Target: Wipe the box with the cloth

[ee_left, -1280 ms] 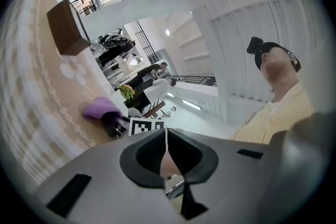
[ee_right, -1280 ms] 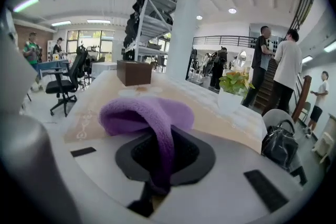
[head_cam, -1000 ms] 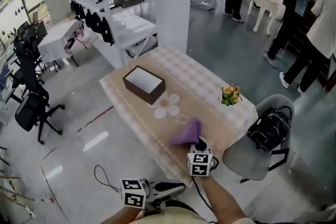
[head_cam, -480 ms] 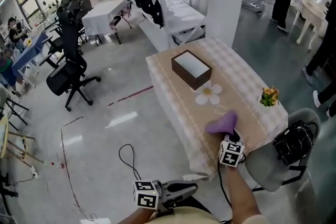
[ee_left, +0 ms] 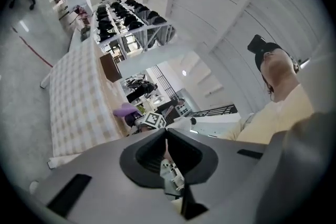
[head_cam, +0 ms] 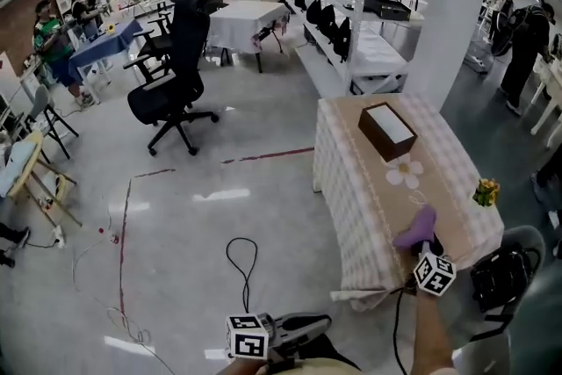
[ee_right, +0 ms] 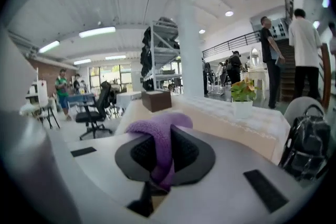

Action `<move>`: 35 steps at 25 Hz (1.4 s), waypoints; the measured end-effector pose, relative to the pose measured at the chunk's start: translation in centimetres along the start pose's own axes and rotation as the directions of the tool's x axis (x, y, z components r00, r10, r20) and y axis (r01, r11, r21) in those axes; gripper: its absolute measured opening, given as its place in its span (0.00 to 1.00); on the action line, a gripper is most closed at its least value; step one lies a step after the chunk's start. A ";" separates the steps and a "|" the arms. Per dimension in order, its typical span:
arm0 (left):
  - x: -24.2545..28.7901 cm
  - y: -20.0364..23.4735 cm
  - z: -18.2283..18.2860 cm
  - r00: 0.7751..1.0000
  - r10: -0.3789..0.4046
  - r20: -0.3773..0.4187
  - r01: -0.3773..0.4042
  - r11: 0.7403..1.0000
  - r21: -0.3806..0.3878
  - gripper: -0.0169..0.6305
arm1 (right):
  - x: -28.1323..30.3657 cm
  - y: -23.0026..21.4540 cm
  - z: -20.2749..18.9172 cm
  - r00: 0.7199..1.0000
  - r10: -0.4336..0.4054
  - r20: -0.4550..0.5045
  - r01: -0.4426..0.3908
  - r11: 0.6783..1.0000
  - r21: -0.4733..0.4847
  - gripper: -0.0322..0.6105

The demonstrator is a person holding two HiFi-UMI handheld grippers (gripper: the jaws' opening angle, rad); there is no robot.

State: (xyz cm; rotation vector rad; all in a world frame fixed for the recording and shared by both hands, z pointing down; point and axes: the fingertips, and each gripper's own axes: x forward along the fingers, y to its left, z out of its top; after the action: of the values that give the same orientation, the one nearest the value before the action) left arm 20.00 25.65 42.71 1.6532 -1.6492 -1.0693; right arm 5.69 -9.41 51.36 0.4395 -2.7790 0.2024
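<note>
The purple cloth (head_cam: 416, 228) is clamped in the right hand-held gripper (head_cam: 424, 247) over the counter's (head_cam: 351, 198) near end, well apart from the box (head_cam: 386, 129). The left hand-held gripper (head_cam: 303, 328) is closed on nothing. The unbraced box could be shoved off by wiping.

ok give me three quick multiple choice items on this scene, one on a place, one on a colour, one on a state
1. Where is the box?
A. on the table, toward its far end
B. on the floor
C. on a chair

2. What colour is the cloth?
A. green
B. purple
C. white

3. How are the right tongs?
A. open and empty
B. shut on the cloth
C. shut on the box

Answers:
1 A: the head view shows it on the table, beyond the flower mat.
2 B: it is purple in every view.
3 B: the right gripper view shows the cloth pinched between the jaws.
</note>
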 end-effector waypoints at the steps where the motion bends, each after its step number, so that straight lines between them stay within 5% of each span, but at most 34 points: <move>1: -1.1 -0.1 -0.2 1.000 0.011 0.024 -0.011 1.000 0.001 0.07 | -2.2 1.3 0.9 0.998 0.041 0.050 -0.044 0.997 0.070 0.12; 6: -6.3 2.5 -0.8 0.974 0.222 0.043 -0.226 0.966 0.128 0.07 | -13.9 9.9 3.2 0.930 0.296 0.217 -0.355 0.877 0.325 0.12; 8: -7.7 3.4 0.0 0.949 0.309 0.063 -0.316 0.934 0.167 0.07 | -17.4 12.2 2.8 0.909 0.361 0.208 -0.412 0.855 0.316 0.12; 10: -8.7 3.7 0.7 0.930 0.353 0.102 -0.365 0.919 0.151 0.07 | -19.7 13.8 2.2 0.899 0.405 0.167 -0.436 0.865 0.249 0.12; 15: -9.7 2.6 0.7 0.927 0.354 0.121 -0.352 0.935 -0.040 0.07 | -22.1 16.0 2.9 0.885 0.447 0.130 -0.464 0.870 0.165 0.12; 19: -10.6 0.6 -0.1 0.937 0.304 0.170 -0.297 0.952 -0.070 0.06 | -24.0 17.3 3.9 0.846 0.501 0.184 -0.530 0.828 0.183 0.12; 21: -10.3 -0.6 0.0 0.933 0.288 0.215 -0.289 0.957 -0.024 0.06 | -25.4 18.1 4.0 0.801 0.575 0.165 -0.596 0.793 0.127 0.12; 24: -8.2 -2.4 -0.1 0.936 0.254 0.242 -0.268 0.963 0.026 0.06 | -28.4 19.0 3.1 0.688 0.723 0.059 -0.726 0.685 0.058 0.12; 27: -4.7 -4.3 -1.0 0.949 0.209 0.234 -0.228 0.972 0.057 0.06 | -32.8 19.3 1.2 0.551 0.835 -0.002 -0.827 0.546 0.133 0.12; 29: -2.4 -5.7 -1.6 0.956 0.184 0.229 -0.212 0.971 0.106 0.06 | -35.6 18.8 0.1 0.489 0.872 0.022 -0.851 0.471 0.232 0.12; 30: -1.4 -6.4 -2.2 0.961 0.178 0.213 -0.212 0.966 0.148 0.06 | -36.4 18.1 -0.3 0.483 0.874 0.046 -0.846 0.453 0.281 0.12; 32: 0.7 -7.4 -3.7 0.968 0.200 0.154 -0.235 0.935 0.264 0.07 | -36.8 15.9 -0.8 0.516 0.850 0.105 -0.818 0.453 0.355 0.12; 34: 2.3 -7.9 -5.2 0.965 0.244 0.101 -0.264 0.887 0.379 0.08 | -36.0 13.3 -0.3 0.581 0.799 0.157 -0.785 0.498 0.368 0.12; 35: 3.0 -8.2 -5.6 0.962 0.259 0.090 -0.273 0.864 0.424 0.15 | -35.5 12.2 0.4 0.617 0.769 0.170 -0.771 0.546 0.327 0.12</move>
State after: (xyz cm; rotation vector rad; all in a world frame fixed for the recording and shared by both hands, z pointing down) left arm 28.89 22.53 38.32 1.6030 -2.1808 -0.6186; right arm 33.69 11.82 38.09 -0.7798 -2.7254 0.9407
